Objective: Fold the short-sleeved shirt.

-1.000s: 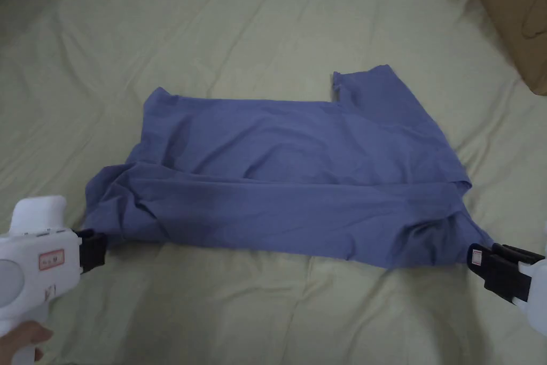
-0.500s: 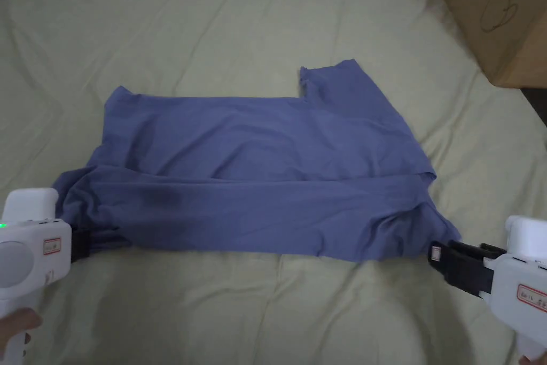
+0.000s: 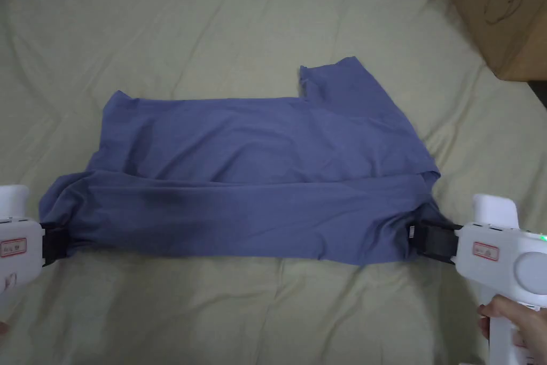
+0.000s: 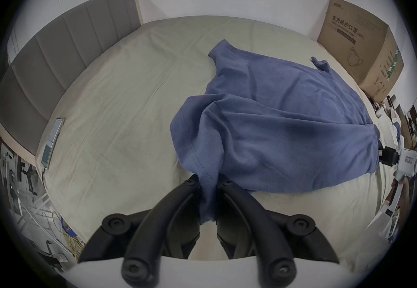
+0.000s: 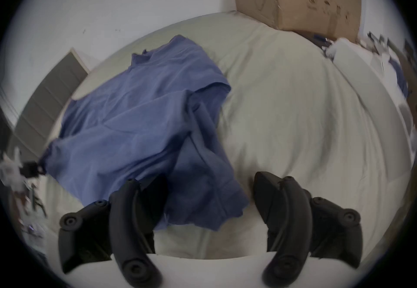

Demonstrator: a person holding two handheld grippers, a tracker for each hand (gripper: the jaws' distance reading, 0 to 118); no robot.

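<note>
A blue short-sleeved shirt (image 3: 256,168) lies spread sideways on a green bed sheet (image 3: 267,24), its near edge doubled over into a long fold and one sleeve (image 3: 342,83) pointing to the far side. My left gripper (image 3: 53,243) is shut on the shirt's near left corner; in the left gripper view the cloth (image 4: 270,130) is pinched between its jaws (image 4: 207,182). My right gripper (image 3: 422,238) sits at the near right corner. In the right gripper view its jaws (image 5: 198,180) stand wide open with the shirt's corner (image 5: 198,198) lying between them.
A large cardboard box (image 3: 497,8) stands on the bed at the back right. A grey padded headboard (image 4: 67,44) lines the bed's left side, with a phone (image 4: 52,141) at that edge. A hand (image 3: 513,318) holds the right gripper's handle.
The right gripper has moved left from beside the shirt onto its near right corner, still open. The left gripper has kept its hold and drawn its corner slightly left.
</note>
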